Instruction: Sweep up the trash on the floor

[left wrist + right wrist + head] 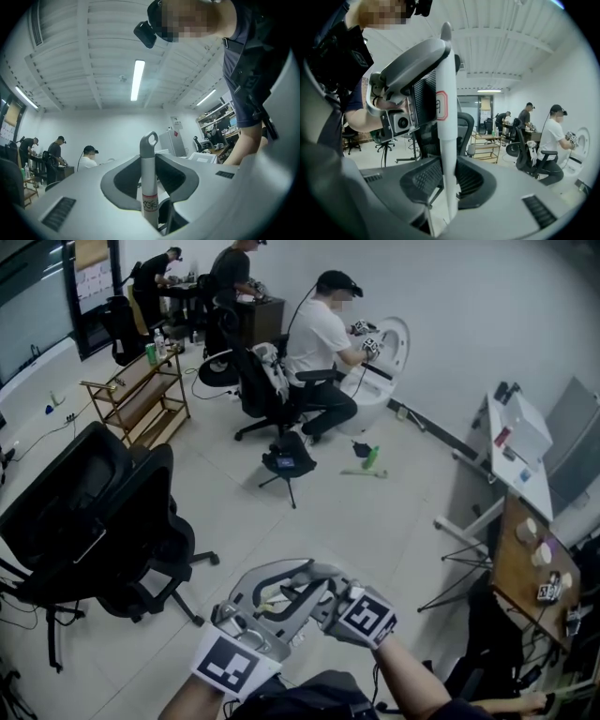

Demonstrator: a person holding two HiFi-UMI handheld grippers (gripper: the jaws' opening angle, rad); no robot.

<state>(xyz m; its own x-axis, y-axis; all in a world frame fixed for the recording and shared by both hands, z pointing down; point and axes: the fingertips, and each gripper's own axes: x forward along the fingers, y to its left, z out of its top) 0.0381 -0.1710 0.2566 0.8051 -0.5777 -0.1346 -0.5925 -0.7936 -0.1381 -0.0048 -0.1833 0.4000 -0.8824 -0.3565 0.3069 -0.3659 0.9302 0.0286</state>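
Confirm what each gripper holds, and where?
Both clamp apparently one white handle: left gripper just below its looped top end, right gripper farther down the shaft.

Your left gripper [150, 158] and right gripper [449, 163] share one upright handle [149, 187]. It sits between both pairs of jaws, left above right. An office chair [94, 521] is close on your left, and a shelf rack [141, 399] stands well behind it. Ahead, a tripod [286, 465] stands on the floor, with a seated person [314, 338] behind it. A bottle [372, 457] is on the floor right of the tripod. The table [506, 549] on your right has small items on it.
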